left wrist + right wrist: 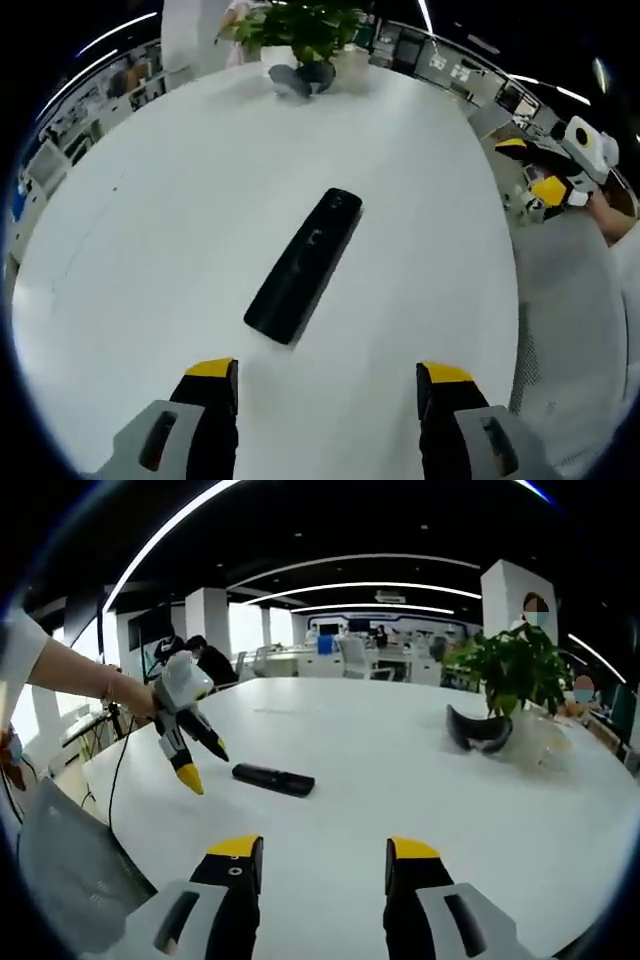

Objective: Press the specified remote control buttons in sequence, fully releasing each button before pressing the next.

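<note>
A long black remote control (pixel 304 264) lies flat on the white table (pixel 180 200), running diagonally ahead of my left gripper (pixel 327 378), whose yellow-tipped jaws stand open and empty just short of its near end. In the right gripper view the same remote (pixel 273 778) lies further off to the left. There the left gripper (pixel 205 763) hovers above and to the left of the remote, held by a person's hand. My right gripper (pixel 325 853) is open with nothing between its jaws, above bare table. In the left gripper view it appears at the right, beyond the table edge (pixel 540 170).
A potted green plant (pixel 515 670) stands on the far side of the table, with a dark curved object (pixel 478 730) beside it; both also appear as the plant (pixel 305 25) and dark object (pixel 303 78). Grey floor (pixel 575 330) lies past the table's right edge. Office desks and people sit far behind.
</note>
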